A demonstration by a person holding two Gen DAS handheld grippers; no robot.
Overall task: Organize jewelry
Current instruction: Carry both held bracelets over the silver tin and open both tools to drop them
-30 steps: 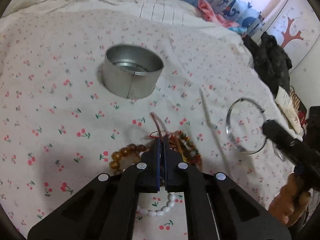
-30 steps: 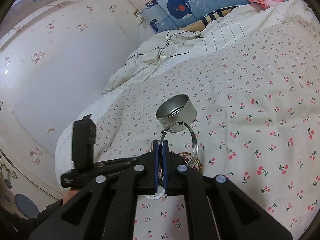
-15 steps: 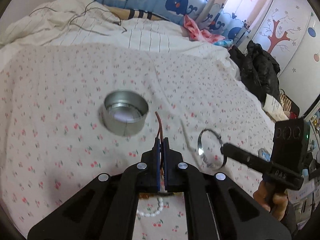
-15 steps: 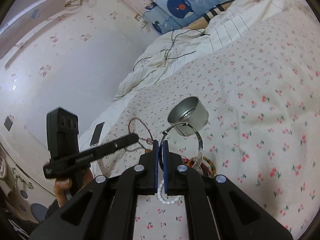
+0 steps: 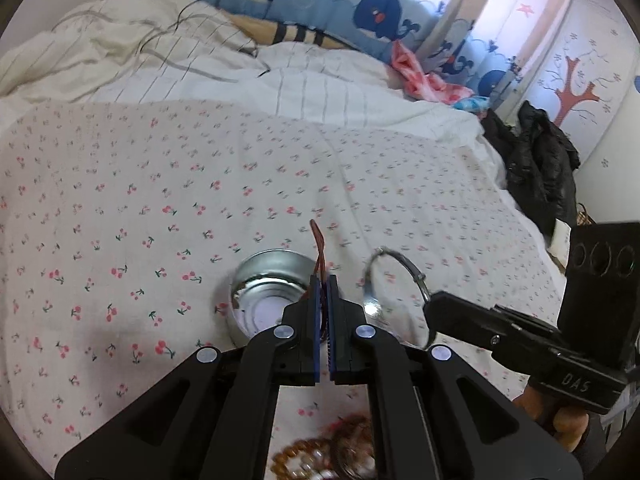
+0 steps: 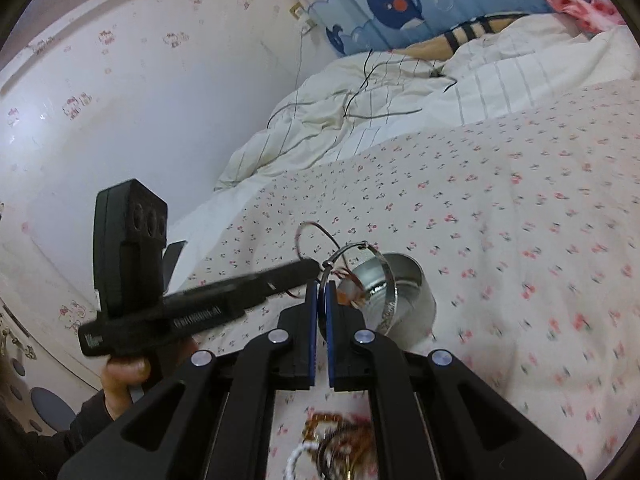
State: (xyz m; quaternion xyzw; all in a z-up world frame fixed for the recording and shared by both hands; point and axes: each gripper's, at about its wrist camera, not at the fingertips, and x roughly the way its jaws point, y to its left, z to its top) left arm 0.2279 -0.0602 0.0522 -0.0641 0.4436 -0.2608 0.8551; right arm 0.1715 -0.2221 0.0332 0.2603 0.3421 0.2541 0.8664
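My left gripper [image 5: 324, 280] is shut on a thin red cord [image 5: 318, 240], whose end sticks up past the tips. It hangs just in front of the round metal tin [image 5: 272, 296] on the cherry-print sheet. My right gripper [image 6: 322, 286] is shut on a silver bangle [image 6: 390, 280], which hangs over the tin [image 6: 412, 300]. In the right wrist view the left gripper [image 6: 314, 266] comes in from the left, with the cord's loop [image 6: 306, 236] above its tip. The bangle [image 5: 394, 276] and the right gripper [image 5: 434, 306] show right of the tin. A blurred heap of bead bracelets [image 5: 320, 456] lies near the bottom edge.
A rumpled striped duvet [image 5: 180, 60] with a black cable lies beyond the sheet. Whale-print curtains [image 5: 320, 4] hang behind it. Dark clothing [image 5: 536, 172] is piled off the bed's right side. A phone [image 6: 174, 254] lies near the bed's left edge. A hand [image 6: 124, 376] holds the left gripper.
Both grippers have risen from the bead heap and moved towards the tin, the left carrying the red cord and the right the bangle. The heap now lies behind and below them.
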